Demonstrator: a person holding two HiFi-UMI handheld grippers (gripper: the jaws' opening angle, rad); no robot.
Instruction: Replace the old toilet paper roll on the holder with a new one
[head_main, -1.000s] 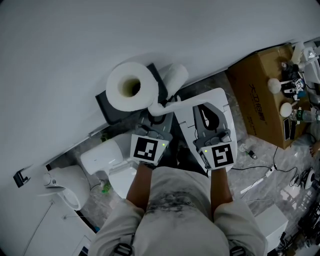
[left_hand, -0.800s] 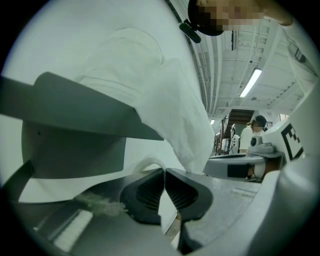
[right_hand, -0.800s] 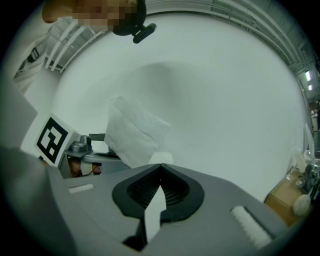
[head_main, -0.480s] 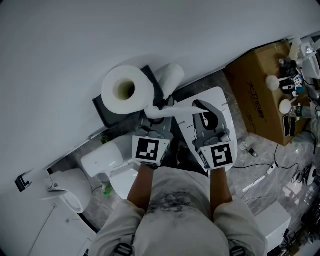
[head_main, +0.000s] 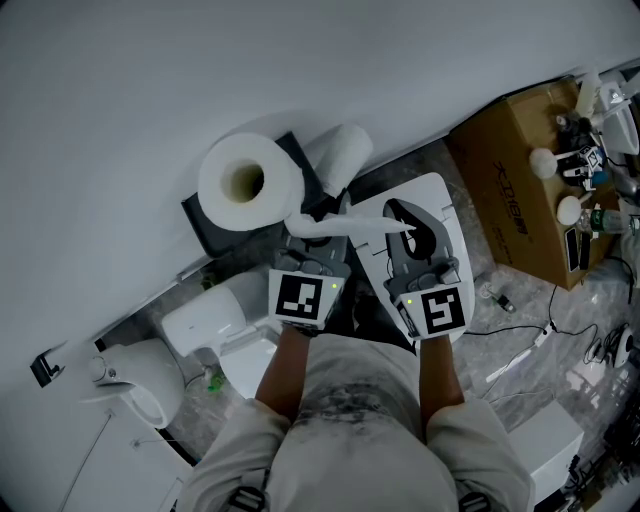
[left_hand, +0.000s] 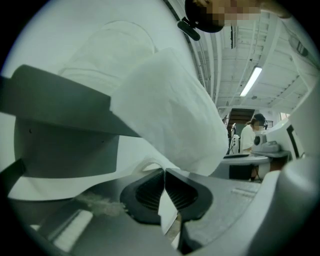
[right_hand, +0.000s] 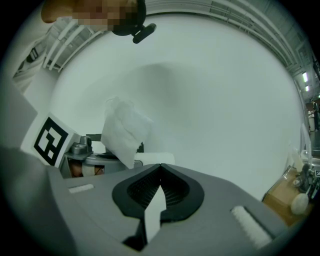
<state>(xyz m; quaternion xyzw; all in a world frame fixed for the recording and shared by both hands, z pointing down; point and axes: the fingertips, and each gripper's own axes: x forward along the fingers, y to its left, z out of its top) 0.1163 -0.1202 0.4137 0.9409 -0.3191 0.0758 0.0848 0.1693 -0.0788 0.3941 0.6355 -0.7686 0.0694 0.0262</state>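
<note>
A full white toilet paper roll (head_main: 245, 180) sits on the dark holder (head_main: 205, 222) on the wall. A strip of its paper (head_main: 345, 226) runs level between my two grippers. My left gripper (head_main: 312, 236) is just below the roll and is shut on the paper sheet (left_hand: 168, 212), which billows above the jaws (left_hand: 170, 110). To its right, my right gripper (head_main: 400, 218) is shut on the other end of the paper (right_hand: 156, 209). A loose fold of paper (head_main: 342, 155) stands up beside the roll, also seen as paper (right_hand: 125, 129) in the right gripper view.
A white toilet (head_main: 200, 318) stands below left of the holder. A white lid-like panel (head_main: 440, 205) lies under the right gripper. A cardboard box (head_main: 520, 195) with small items is at the right, and cables (head_main: 520, 345) trail over the grey floor.
The paper strip between the grippers now lies more level and stretched. Both hands have hardly moved and both stay shut.
</note>
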